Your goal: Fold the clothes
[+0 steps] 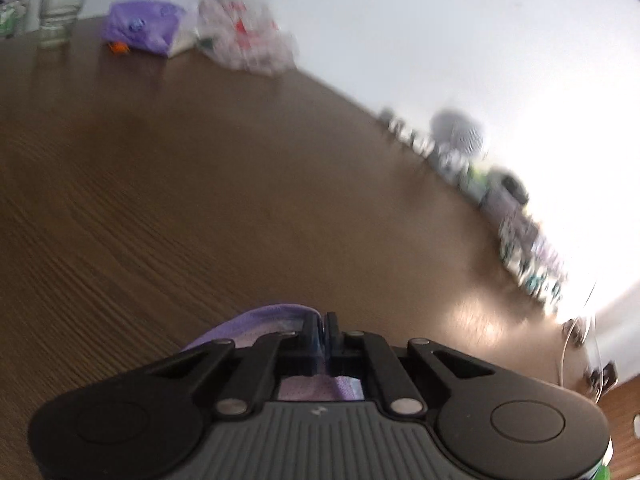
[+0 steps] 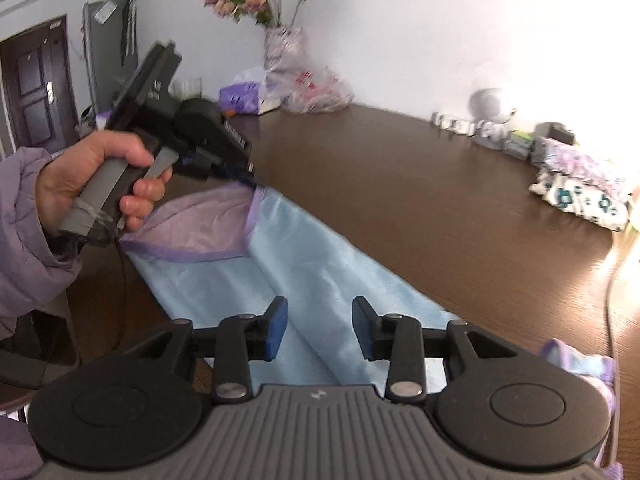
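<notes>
Left gripper (image 1: 323,326): jaws closed tight on the purple-edged corner of the cloth; in the right wrist view the same gripper (image 2: 250,178) pinches that corner at the far left end of the cloth.
Left hand (image 2: 96,176): wrapped round the grey handle of the left gripper, in a lilac padded sleeve (image 2: 24,232).
Right gripper (image 2: 320,328): jaws part open, blue pads (image 2: 278,328) standing apart above the near end of the cloth, nothing pressed between them.
Cloth (image 2: 304,264): light blue with a purple hem, lying in a long strip on the table from far left to near right, with a crease down its length; the corner at the left gripper is turned up, showing a lilac mesh side. A bunched purple-trimmed bit lies at the near right table edge.
Cloth in left wrist view (image 1: 276,316): a lilac fold just under and behind the closed jaws.
Table (image 2: 440,208): dark brown wood grain.
Far side of table: plastic bags (image 2: 316,92), a purple packet (image 2: 240,98), a vase of pink flowers (image 2: 280,46), a drinking glass (image 1: 60,12).
Right side of table: a folded patterned pile (image 2: 584,188) and a small white figurine (image 2: 490,114) near the wall.
Far left: a dark door (image 2: 34,92).
</notes>
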A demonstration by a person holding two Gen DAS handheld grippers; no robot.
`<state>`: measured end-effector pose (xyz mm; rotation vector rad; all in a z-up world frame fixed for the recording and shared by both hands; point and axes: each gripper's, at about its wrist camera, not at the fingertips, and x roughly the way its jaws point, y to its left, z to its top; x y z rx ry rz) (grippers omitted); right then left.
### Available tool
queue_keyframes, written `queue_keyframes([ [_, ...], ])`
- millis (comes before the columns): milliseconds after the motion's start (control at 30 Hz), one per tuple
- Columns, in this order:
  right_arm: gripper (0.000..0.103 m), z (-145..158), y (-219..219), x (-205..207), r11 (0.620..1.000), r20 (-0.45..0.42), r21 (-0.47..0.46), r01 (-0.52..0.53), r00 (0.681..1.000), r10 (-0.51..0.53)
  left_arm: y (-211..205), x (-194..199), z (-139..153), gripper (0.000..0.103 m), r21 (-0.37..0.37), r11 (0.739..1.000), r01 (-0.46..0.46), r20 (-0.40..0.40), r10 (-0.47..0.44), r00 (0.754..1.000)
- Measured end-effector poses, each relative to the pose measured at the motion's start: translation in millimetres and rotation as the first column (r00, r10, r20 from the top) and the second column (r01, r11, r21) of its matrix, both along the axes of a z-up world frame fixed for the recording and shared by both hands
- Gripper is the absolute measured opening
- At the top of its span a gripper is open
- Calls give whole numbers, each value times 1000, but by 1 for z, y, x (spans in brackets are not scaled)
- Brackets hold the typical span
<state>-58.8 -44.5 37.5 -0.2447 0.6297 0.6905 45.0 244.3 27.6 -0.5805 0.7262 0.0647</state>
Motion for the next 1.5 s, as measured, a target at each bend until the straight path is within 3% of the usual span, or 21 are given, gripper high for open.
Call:
queue_keyframes([
  [267,36,-9,46,9,995,42,-67,-72,996,75,21,-21,-17,1,-80,995,-60,29,63,998],
  [467,18,-19,68,26,995,1,-82,-63,998,64,28,-29,-22,1,-49,996,-80,65,83,994],
  [567,3,-16,63,27,998,-2,-30,-53,999,53,28,-33,-26,0,-47,996,-75,97,80,992],
  [667,2,-8,59,22,999,36,-2,-53,998,53,29,-34,-26,1,-48,994,-94,101,98,990],
  [833,2,2,61,17,995,55,-33,-91,994,93,34,-35,-27,2,-84,993,-88,103,97,990],
  [933,9,-4,76,20,990,44,-94,-106,993,110,32,-35,-27,4,-79,993,-85,109,94,990],
  [967,25,-7,82,22,989,57,-110,-99,993,106,31,-36,-26,7,-76,994,-84,112,92,989],
  [1033,42,-13,94,23,987,84,-133,-93,991,105,29,-37,-26,8,-68,994,-81,117,89,989],
  [1100,41,-17,101,26,987,87,-123,-102,990,113,28,-37,-25,9,-65,995,-82,120,89,989],
  [1133,40,-18,104,28,989,82,-113,-99,991,109,29,-37,-26,9,-67,994,-82,121,89,989],
  [1267,6,-24,104,41,996,8,-48,-72,997,72,30,-37,-26,9,-78,994,-82,125,92,988],
  [1400,3,-10,93,40,999,20,20,-32,999,32,31,-37,-27,9,-85,993,-82,126,93,988],
  [1500,3,9,90,24,998,92,19,-62,994,60,32,-37,-27,9,-88,993,-82,128,93,988],
])
